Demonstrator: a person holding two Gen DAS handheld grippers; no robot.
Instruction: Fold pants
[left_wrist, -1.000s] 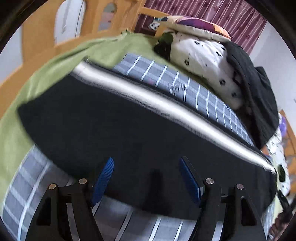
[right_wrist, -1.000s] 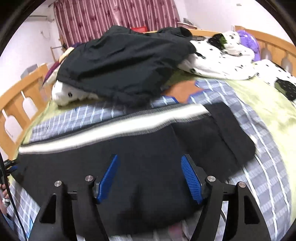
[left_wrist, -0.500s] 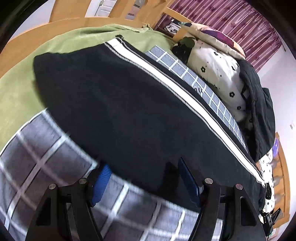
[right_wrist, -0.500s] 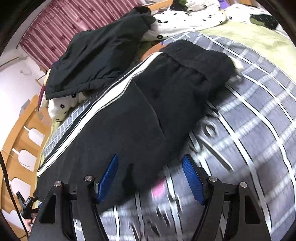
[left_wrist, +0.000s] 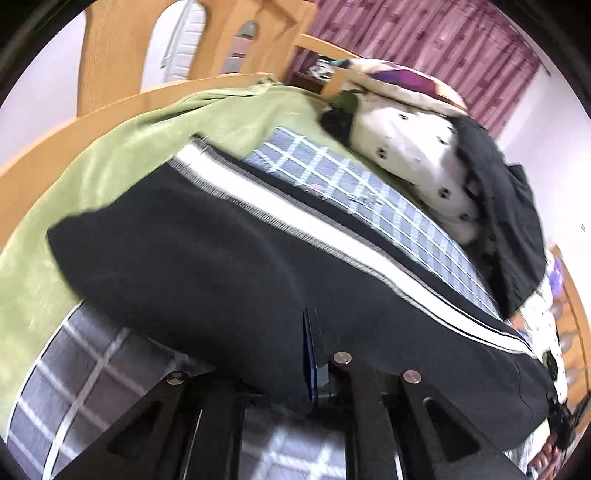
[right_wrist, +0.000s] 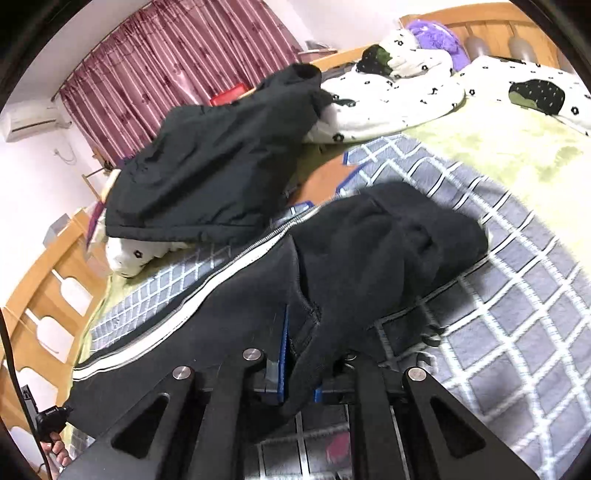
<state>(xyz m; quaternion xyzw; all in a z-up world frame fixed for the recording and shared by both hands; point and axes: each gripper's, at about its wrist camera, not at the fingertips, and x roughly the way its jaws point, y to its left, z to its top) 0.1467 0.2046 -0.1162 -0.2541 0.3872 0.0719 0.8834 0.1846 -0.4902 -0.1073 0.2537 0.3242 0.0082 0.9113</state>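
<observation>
We have both tools clamped on the near edge of the track pants (left tool, right tool); folding remains undone.

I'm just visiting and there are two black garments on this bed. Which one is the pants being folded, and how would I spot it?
Start at the wooden bed and find the grey checked blanket spread on it. The pants lie flat on that blanket, nearest the cameras. Unlike the plain black jacket heaped on the spotted bedding behind, they have a white stripe along one side.
</observation>
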